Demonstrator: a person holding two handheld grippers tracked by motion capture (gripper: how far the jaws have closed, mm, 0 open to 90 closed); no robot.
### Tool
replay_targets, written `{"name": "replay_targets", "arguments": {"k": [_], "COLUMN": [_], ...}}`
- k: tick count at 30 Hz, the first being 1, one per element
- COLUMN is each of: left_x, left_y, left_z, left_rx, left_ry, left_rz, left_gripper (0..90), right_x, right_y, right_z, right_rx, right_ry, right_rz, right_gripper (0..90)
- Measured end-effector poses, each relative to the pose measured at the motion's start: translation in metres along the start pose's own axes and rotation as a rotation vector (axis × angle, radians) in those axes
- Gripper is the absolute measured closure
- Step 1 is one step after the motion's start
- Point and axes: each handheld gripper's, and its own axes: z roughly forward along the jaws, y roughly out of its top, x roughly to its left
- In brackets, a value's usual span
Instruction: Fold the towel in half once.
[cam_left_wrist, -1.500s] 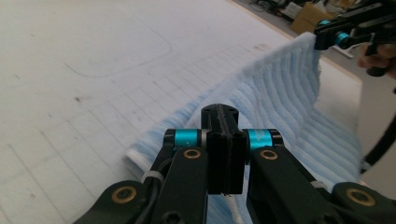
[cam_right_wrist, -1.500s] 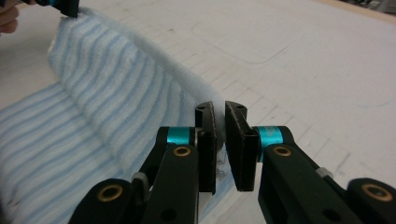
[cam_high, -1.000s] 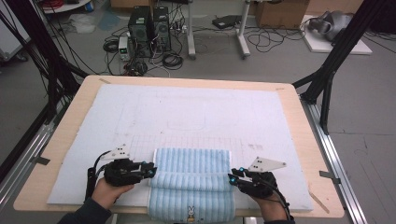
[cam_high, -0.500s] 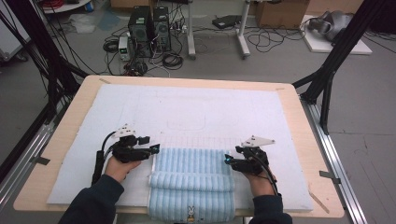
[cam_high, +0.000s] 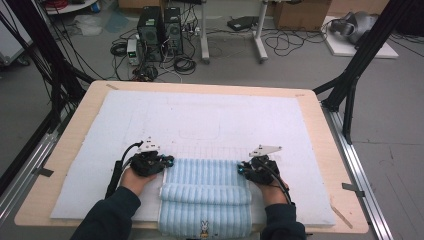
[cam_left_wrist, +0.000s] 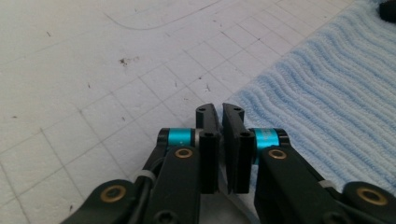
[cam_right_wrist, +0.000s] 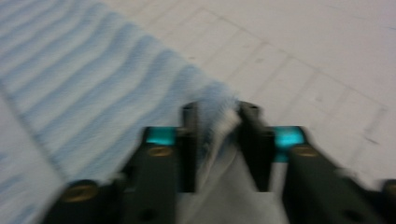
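Observation:
A light blue ribbed towel (cam_high: 205, 185) lies at the table's front centre, its near part rolled over in a fold. My left gripper (cam_high: 167, 161) sits at the towel's far left corner. In the left gripper view the towel (cam_left_wrist: 327, 93) ends right at that gripper (cam_left_wrist: 220, 112). Its jaws have just closed to a hairline gap with the thin corner edge between them. My right gripper (cam_high: 241, 169) is at the far right corner. In the right gripper view the towel (cam_right_wrist: 70, 70) has its corner bunched between that gripper (cam_right_wrist: 219, 112), whose jaws have just closed on it.
A white gridded mat (cam_high: 200, 115) covers most of the wooden table (cam_high: 320, 115). The towel's front end, with a small rabbit emblem (cam_high: 203, 226), hangs at the near edge. Black frame posts (cam_high: 350, 85) flank the table. Computer towers (cam_high: 160, 25) and cables stand on the floor beyond.
Both hands moved away from the person along the towel's sides, then inward to its far corners. Both pairs of jaws came together there.

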Motion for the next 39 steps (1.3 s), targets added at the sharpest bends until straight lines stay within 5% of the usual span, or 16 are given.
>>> {"name": "replay_targets", "arguments": {"k": [8,15,20,29,39], "left_x": [0.012,0.031,0.039,0.054,0.062], "left_y": [0.016,0.042,0.056,0.082,0.087], "left_z": [0.001,0.006,0.005,0.008,0.016], "left_rx": [-0.036,-0.11,-0.191,-0.196,-0.212], "left_ry": [0.01,0.019,0.002,0.032,0.052], "left_rz": [-0.053,-0.114,-0.063,-0.071,-0.078], "left_gripper": [86.9,86.8,86.8,86.8,86.5], "right_x": [-0.008,-0.023,-0.037,-0.046,-0.057], "right_y": [0.006,0.032,0.052,0.075,0.088], "right_z": [0.001,0.006,0.008,0.01,0.023], "right_rx": [-0.032,-0.055,-0.057,-0.095,-0.087], "right_ry": [-0.008,-0.06,-0.088,-0.118,-0.16], "right_rz": [0.032,0.042,0.051,0.04,0.045], "right_gripper": [84.0,84.0,83.8,83.6,82.6]}}
